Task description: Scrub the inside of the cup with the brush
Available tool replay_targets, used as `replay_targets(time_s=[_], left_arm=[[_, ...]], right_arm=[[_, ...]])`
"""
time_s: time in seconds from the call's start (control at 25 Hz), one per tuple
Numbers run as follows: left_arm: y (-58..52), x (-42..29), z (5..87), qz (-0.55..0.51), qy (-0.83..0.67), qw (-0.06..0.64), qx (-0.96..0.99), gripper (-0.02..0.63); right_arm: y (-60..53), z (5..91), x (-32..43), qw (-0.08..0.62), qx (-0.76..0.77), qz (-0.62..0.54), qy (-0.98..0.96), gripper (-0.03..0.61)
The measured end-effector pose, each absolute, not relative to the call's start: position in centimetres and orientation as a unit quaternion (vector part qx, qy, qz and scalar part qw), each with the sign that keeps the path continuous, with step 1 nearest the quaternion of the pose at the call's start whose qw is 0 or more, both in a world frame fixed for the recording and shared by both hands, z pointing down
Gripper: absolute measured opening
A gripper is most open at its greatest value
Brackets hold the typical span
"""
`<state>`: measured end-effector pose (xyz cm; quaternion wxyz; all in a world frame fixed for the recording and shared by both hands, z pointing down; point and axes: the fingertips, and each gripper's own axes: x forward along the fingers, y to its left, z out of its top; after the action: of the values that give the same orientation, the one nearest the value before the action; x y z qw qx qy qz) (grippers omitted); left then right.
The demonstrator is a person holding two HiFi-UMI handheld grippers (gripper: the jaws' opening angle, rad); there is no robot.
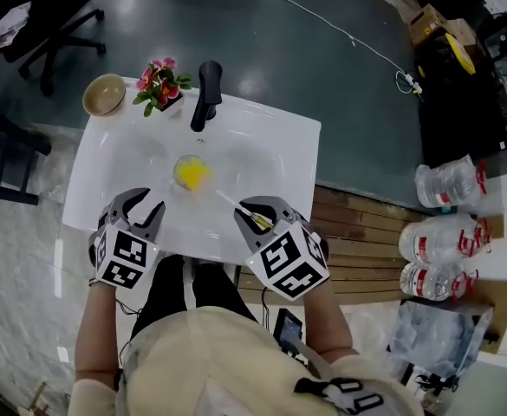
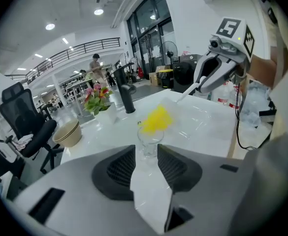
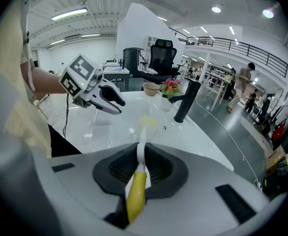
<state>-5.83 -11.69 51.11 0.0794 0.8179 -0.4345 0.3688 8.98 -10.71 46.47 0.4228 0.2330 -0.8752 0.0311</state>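
Note:
A clear glass cup (image 1: 190, 177) stands upright on the white counter (image 1: 270, 146). The brush's yellow bristle head (image 2: 157, 119) is at the cup's mouth, and its white stem (image 1: 232, 204) slants back to my right gripper (image 1: 255, 217). That gripper is shut on the brush (image 3: 136, 191), with the yellow grip between its pads. My left gripper (image 1: 149, 203) is open just short of the cup (image 2: 149, 140); its fingers do not touch the glass. In the right gripper view the cup (image 3: 148, 125) lies straight ahead of the jaws, with the left gripper (image 3: 102, 95) to its left.
A black faucet (image 1: 206, 94) stands at the counter's far edge, with a pot of pink flowers (image 1: 161, 83) and a tan bowl (image 1: 104, 94) to its left. Water bottles (image 1: 444, 241) lie on the floor at the right, and an office chair (image 1: 41, 24) stands at the far left.

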Motion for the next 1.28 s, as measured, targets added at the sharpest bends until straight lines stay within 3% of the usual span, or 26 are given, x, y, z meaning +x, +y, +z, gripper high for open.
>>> replay_targets(time_s=[0.72, 0.96, 1.28], left_arm=[[-16.5, -5.4, 57.4, 0.452, -0.268, 0.049, 0.850, 0.138], [-16.9, -4.9, 59.1, 0.461, -0.223, 0.073, 0.856, 0.138], [-17.3, -3.6, 60.4, 0.467, -0.182, 0.027, 0.865, 0.104]], right_arm=[[-11.8, 47.1, 5.9, 0.524, 0.217, 0.026, -0.823, 0.048], [-12.3, 47.1, 5.4, 0.552, 0.214, 0.025, -0.806, 0.048], [-13.1, 47.5, 5.2, 0.599, 0.187, 0.007, -0.779, 0.049]])
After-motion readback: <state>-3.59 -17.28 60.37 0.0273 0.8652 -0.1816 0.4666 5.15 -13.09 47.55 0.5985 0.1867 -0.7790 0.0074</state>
